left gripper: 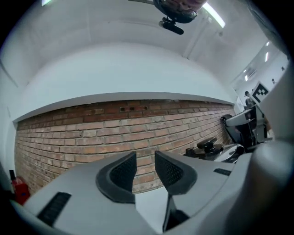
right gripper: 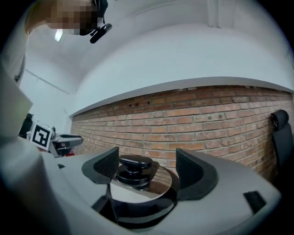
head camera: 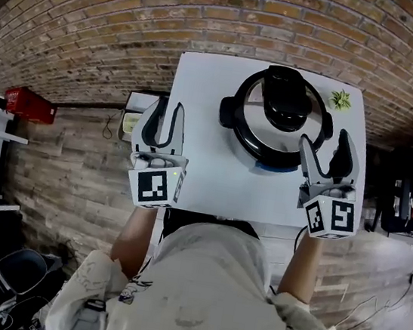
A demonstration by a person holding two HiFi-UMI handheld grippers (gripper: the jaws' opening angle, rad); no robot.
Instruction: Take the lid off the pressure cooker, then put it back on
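**First:** Lid (head camera: 282, 125) is where, then?

**Second:** Seated on the pressure cooker (head camera: 230, 118), which stands toward the far right corner of the table (head camera: 205, 175). A small green plant (head camera: 340, 100) is just beside it at the far edge.

**First:** And the hands, left to right?

**Second:** The left gripper (head camera: 168, 109) hangs over the table's left edge. Its jaws are apart, with only the brick wall (left gripper: 92, 133) showing between them. The cooker is off to its right, well apart. The right gripper (head camera: 324, 139) is at the near right edge, just beside the cooker's near side, and its jaws are wide apart and empty too.

**First:** So the right one's nearer?

**Second:** Clearly. Looking along those jaws, the lid's black knob (right gripper: 133, 166) sits straight ahead, framed between them a touch left of centre. Its top bar runs crosswise to them.

**First:** Has it been off yet?

**Second:** Can't say. A lid sitting shut like that fits one about to be lifted as well as one put back.
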